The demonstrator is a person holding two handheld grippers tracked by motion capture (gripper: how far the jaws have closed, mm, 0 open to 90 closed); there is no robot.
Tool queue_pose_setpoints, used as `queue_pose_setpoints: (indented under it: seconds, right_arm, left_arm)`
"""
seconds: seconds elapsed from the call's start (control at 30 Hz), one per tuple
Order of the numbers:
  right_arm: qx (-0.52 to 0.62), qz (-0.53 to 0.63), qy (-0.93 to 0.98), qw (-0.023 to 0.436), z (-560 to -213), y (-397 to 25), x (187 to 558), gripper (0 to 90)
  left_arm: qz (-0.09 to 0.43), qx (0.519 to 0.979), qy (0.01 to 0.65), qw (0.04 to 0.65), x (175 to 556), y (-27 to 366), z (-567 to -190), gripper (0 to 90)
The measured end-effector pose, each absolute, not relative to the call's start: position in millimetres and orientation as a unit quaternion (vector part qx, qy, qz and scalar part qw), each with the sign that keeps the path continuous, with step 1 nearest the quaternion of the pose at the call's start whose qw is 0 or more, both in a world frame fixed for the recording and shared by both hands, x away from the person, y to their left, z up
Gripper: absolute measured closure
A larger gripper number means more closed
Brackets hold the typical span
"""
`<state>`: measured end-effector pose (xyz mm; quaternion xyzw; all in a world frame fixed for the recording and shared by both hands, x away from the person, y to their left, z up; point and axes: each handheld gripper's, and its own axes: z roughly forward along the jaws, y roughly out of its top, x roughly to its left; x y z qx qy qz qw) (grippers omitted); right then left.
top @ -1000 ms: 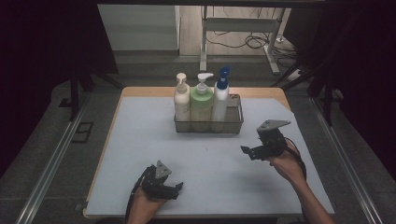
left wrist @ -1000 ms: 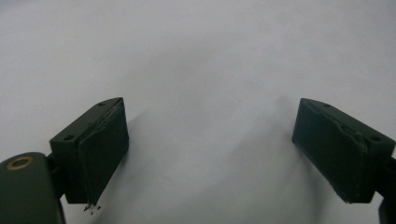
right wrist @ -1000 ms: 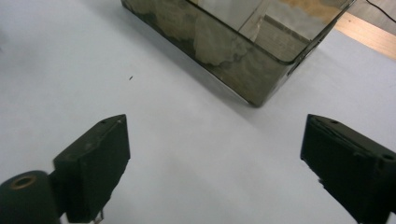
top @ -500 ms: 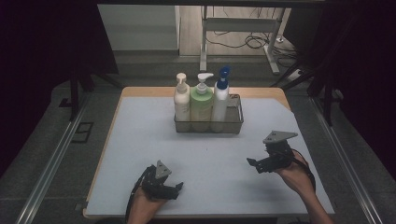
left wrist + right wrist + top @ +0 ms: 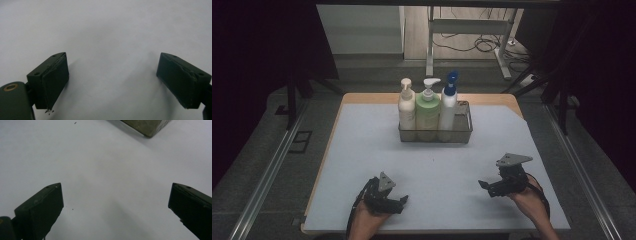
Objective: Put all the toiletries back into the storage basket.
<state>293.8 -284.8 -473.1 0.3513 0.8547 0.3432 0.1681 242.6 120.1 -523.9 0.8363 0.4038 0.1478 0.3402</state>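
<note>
A wire basket [image 5: 464, 135] stands at the table's far middle and holds three pump bottles: a cream one [image 5: 406, 106], a green one [image 5: 428, 110] and a white one with a blue pump [image 5: 448, 106]. My left gripper [image 5: 399, 202] rests low near the front edge, left of centre, open, with only the pale mat between its jaws [image 5: 113, 80]. My right gripper [image 5: 484, 186] is at the front right, also open over bare mat [image 5: 116, 205]. One corner of the basket [image 5: 146, 126] appears at the top of the right gripper view.
A pale mat [image 5: 362, 150] covers the wooden table [image 5: 367, 98]. Metal rails run along both sides, left [image 5: 267, 175] and right [image 5: 582, 175]. A desk frame and cables [image 5: 472, 35] lie on the floor beyond the far edge.
My right gripper has moved from near the basket's right side back toward the front right of the table and lower. The left gripper has stayed put.
</note>
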Motion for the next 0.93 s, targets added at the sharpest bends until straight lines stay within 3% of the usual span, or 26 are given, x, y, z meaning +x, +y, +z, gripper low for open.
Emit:
queue_pose_setpoints:
  seconds: [0.57,0.93]
  right_arm:
    - [0.366,0.338,0.855,0.145,-520.3,-286.8,286.8,0.0]
    - [0.369,0.34,0.853,0.146,-521.7,-287.4,286.4,0.0]
  left_arm:
    - [0.148,0.836,0.404,0.34,242.5,120.1,-523.9,10.7]
    - [0.147,0.836,0.404,0.34,242.7,120.0,-523.9,10.6]
